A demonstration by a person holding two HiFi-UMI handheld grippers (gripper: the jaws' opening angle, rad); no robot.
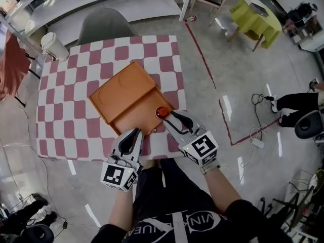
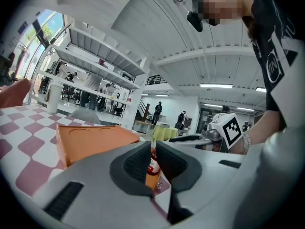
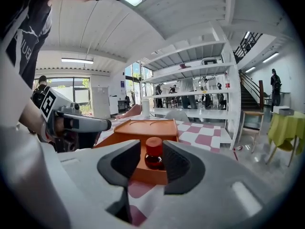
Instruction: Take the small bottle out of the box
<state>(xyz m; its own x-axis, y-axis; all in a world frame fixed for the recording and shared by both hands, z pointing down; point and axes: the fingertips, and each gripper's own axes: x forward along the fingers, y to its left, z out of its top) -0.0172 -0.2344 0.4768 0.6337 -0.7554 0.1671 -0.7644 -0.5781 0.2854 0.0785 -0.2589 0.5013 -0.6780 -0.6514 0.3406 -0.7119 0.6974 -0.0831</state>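
Setting: a large open indoor hall fitted out as a laboratory or test workspace.

Indicators:
- Polished grey floor (image 1: 238, 70) marked with red tape lines (image 1: 201, 57) that outline zones.
- A power strip (image 1: 258, 143) with loose cables lies on the floor.
- White multi-tier shelving (image 3: 190, 70) stands along one wall.
- Strip lights (image 2: 215, 86) are mounted on a high white ceiling.
- A staircase (image 3: 249, 39) rises to an upper level, and tall windows (image 3: 76, 92) fill one end.
- A small surface with a checked cloth (image 1: 66, 110) stands alone, with a grey chair (image 1: 104, 24) beside it.
- A lime-green table (image 1: 253, 16) stands well apart.
- Several people (image 2: 157, 111) stand in the background.
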